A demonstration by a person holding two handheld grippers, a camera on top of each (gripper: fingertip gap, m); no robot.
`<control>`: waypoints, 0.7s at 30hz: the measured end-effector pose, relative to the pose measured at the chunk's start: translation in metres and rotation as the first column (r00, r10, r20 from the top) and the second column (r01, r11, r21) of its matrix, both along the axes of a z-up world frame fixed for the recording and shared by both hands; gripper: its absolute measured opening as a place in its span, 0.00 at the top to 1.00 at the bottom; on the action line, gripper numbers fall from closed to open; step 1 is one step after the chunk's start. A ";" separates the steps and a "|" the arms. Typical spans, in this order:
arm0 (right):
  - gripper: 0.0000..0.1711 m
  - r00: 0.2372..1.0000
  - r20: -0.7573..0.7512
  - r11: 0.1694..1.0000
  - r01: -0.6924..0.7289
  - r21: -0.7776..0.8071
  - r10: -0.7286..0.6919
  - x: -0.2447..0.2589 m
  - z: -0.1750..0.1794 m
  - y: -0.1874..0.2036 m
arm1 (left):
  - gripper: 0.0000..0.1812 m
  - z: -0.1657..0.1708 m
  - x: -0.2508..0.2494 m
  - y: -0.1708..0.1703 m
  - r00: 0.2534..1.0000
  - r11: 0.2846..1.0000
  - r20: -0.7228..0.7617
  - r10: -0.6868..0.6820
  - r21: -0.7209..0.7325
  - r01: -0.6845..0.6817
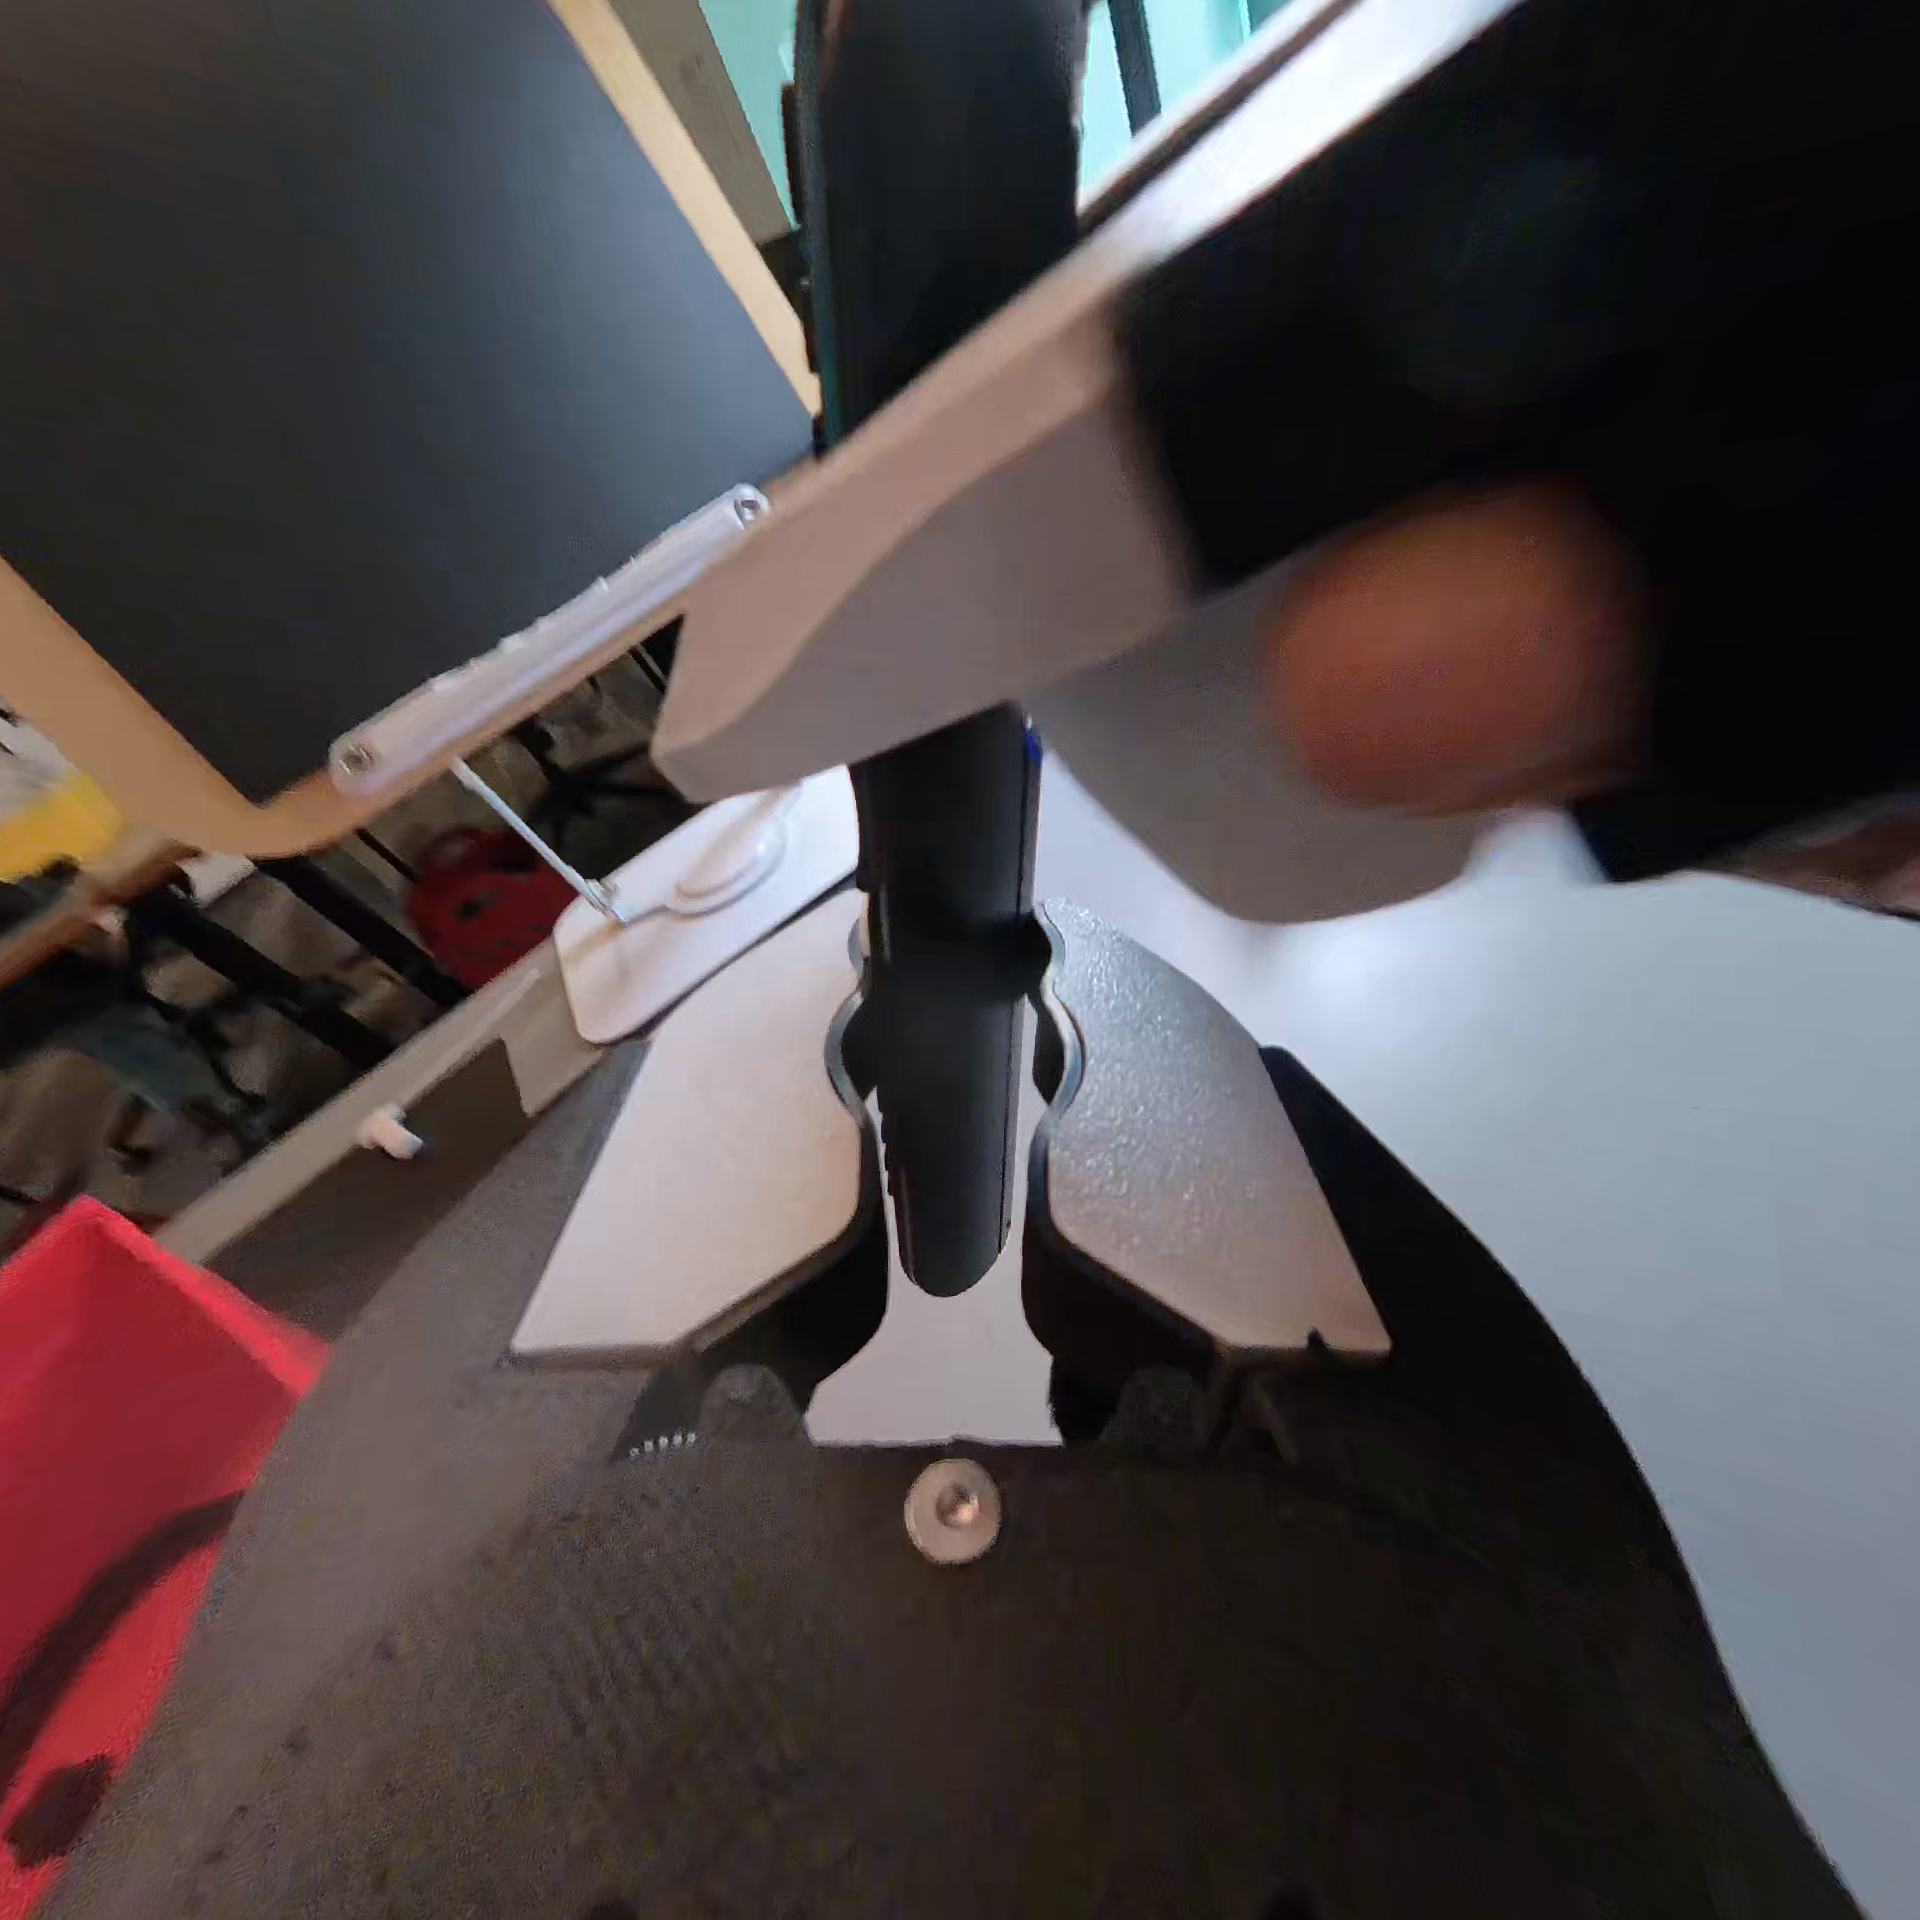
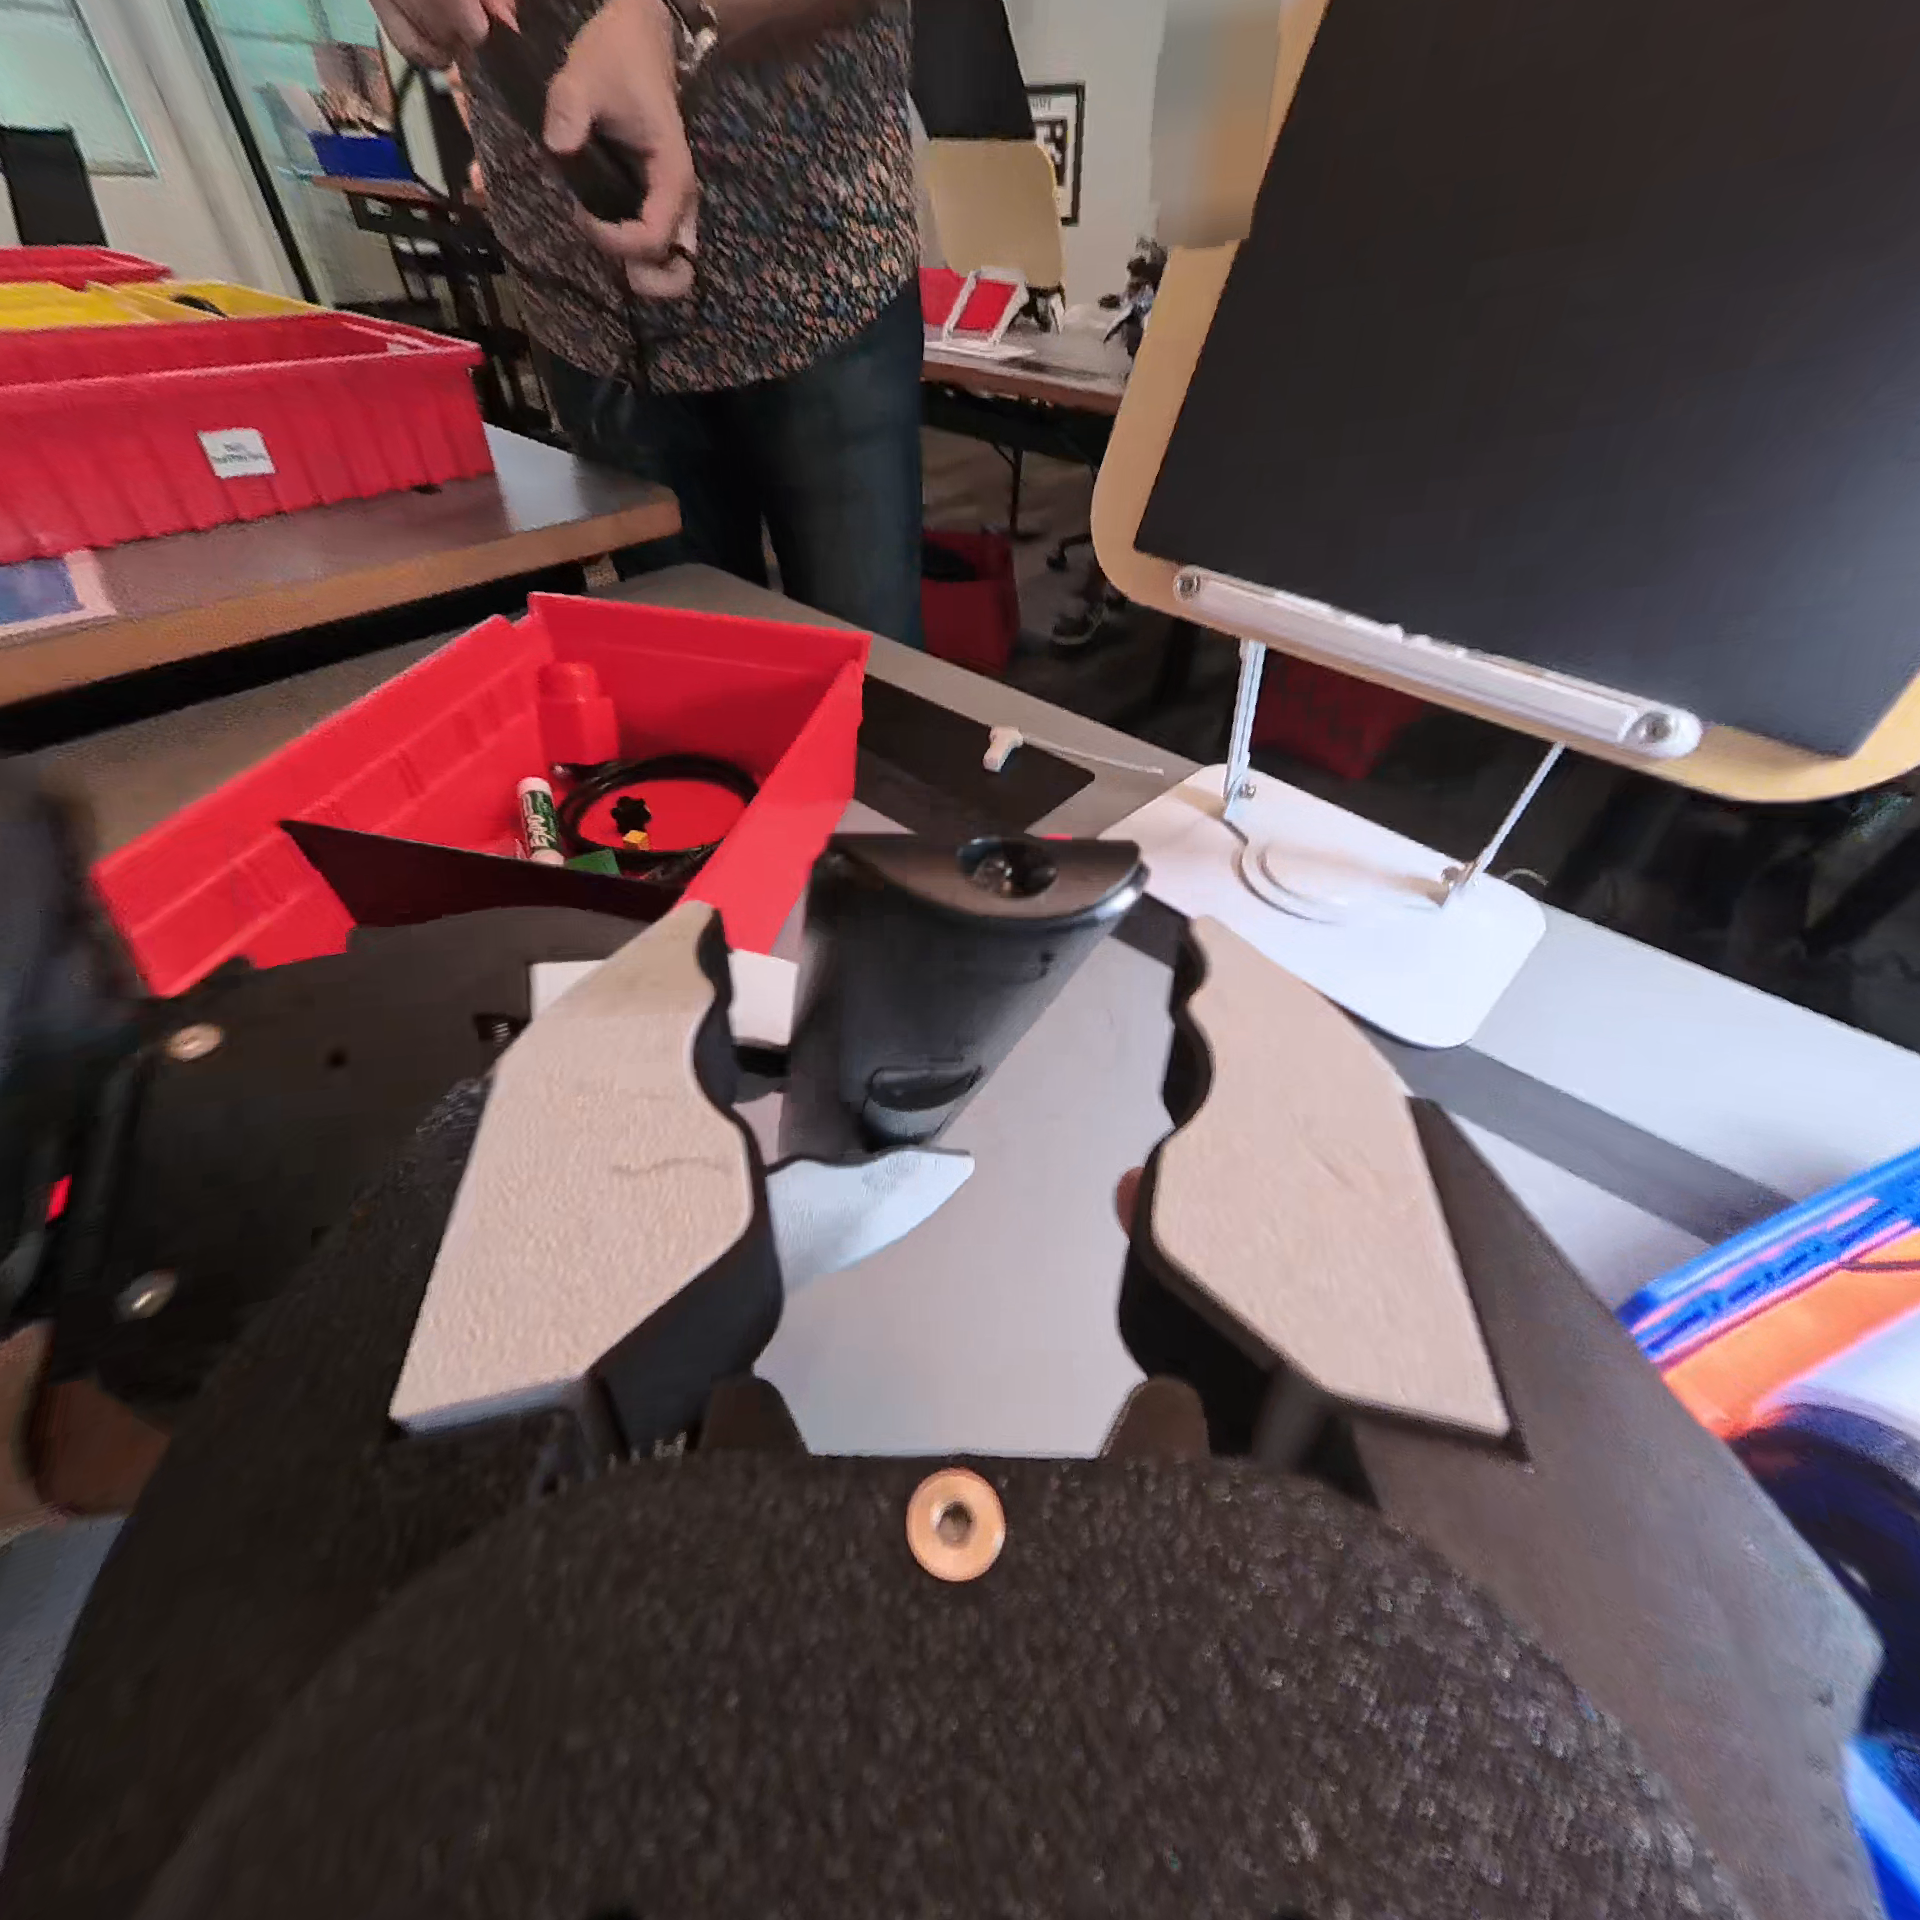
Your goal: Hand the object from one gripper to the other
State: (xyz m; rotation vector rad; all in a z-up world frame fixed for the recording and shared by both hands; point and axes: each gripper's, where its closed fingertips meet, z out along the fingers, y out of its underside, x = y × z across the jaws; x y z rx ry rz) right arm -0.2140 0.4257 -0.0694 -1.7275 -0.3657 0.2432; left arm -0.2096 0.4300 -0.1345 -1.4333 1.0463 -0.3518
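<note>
Your right tongs (image 2: 945,1049) gape around the black object (image 2: 935,997); red bin (image 2: 436,769) behind on worktop (image 2: 1662,1039).

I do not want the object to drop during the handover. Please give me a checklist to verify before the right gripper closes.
1. Left gripper shut on the black plastic handle-shaped object: ok.
2. Right gripper open wide: ok.
3. Object lies between the right fingers, not touching them: ok.
4. Right fingers clear of the left gripper's grey finger tip: cannot tell.
5. Red plastic bin and white stand base apart from the handover: ok.
</note>
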 end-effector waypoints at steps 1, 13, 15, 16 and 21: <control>0.64 1.000 -0.006 1.000 -0.016 -0.003 0.016 -0.001 -0.004 0.001 | 0.86 0.003 0.001 -0.003 1.000 0.999 -0.006 0.003 0.039 -0.003; 0.69 0.959 0.033 0.938 -0.281 0.201 0.281 0.085 0.121 -0.025 | 0.70 0.058 -0.009 -0.020 0.937 0.967 0.270 -0.223 -0.060 0.247; 0.69 0.905 0.071 0.879 -0.424 0.218 0.419 0.102 0.145 -0.040 | 0.70 0.064 -0.012 -0.021 0.922 0.958 0.303 -0.242 -0.077 0.277; 0.69 0.881 0.072 0.851 -0.471 0.231 0.467 0.111 0.156 -0.047 | 0.70 0.066 -0.012 -0.022 0.917 0.954 0.311 -0.250 -0.085 0.289; 0.70 0.778 -0.016 0.763 -0.611 0.212 0.628 0.152 0.188 -0.077 | 0.70 0.068 -0.012 -0.024 0.915 0.949 0.304 -0.266 -0.084 0.304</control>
